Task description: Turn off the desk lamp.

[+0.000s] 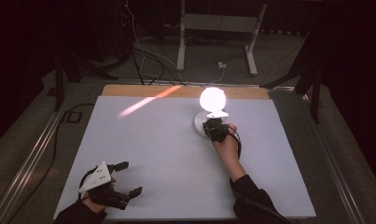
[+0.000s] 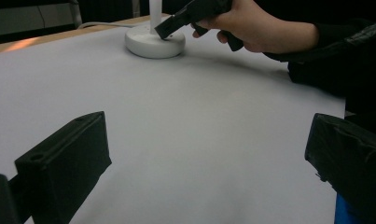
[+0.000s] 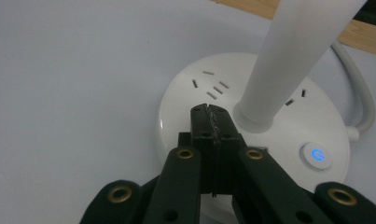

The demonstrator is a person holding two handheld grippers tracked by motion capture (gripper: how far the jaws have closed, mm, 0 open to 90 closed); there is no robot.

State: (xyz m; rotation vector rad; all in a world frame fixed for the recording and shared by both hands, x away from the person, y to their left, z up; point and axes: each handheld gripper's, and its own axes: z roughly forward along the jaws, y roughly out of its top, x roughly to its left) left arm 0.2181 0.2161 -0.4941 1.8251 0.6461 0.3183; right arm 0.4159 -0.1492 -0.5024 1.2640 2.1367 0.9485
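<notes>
A white desk lamp stands at the far middle of the white table [image 1: 167, 144], its head [image 1: 212, 98] glowing brightly above a round base [image 1: 198, 122]. My right gripper [image 1: 212, 125] is shut with nothing between its jaws, and its closed tips [image 3: 209, 112] rest on top of the base [image 3: 185, 98] just beside the white stem [image 3: 288, 60]. A round power button [image 3: 316, 155] on the base glows blue, to the right of the tips. My left gripper [image 1: 132, 177] lies open and empty near the table's front left corner, far from the lamp base [image 2: 148, 46].
A white cable [image 3: 363, 98] leaves the base toward the table's far wooden edge [image 1: 129, 90]. Beyond the table are floor cables [image 1: 143, 60] and a white frame's legs [image 1: 181, 42]. A streak of orange light [image 1: 143, 103] falls on the far left of the tabletop.
</notes>
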